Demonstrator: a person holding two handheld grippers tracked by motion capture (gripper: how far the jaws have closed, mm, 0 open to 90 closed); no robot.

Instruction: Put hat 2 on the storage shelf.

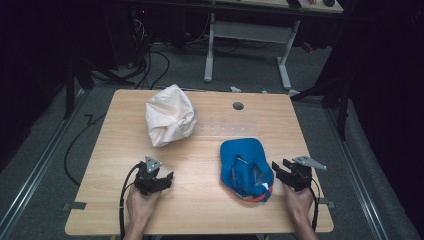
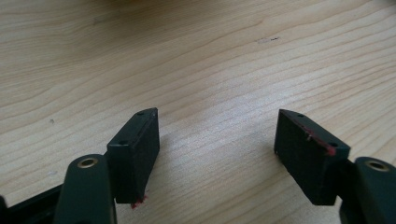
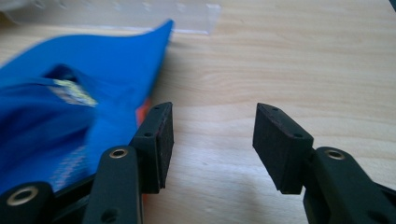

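from the high view i see the blue fabric cap with orange trim (image 1: pixel 246 169) lying on the light wooden counter (image 1: pixel 200 200), long axis running 12 to 6, just at 9 o'clock of my right gripper (image 1: pixel 281 171); my left gripper (image 1: pixel 161 180) is well apart from it, and a crumpled white cloth bag (image 1: pixel 169 115) lies at its 12. in the left gripper view my jaws stand spread over bare wood. in the right gripper view my jaws stand spread, nothing between them, the cap (image 3: pixel 70 102) just beside the left jaw at 10 o'clock, so my right hand is nearer.

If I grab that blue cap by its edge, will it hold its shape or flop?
The blue cap lies upside down and creased, so the crown probably sags when lifted. Its fabric looks light, likely sliding if pushed on the smooth table. The right gripper stands open beside it.
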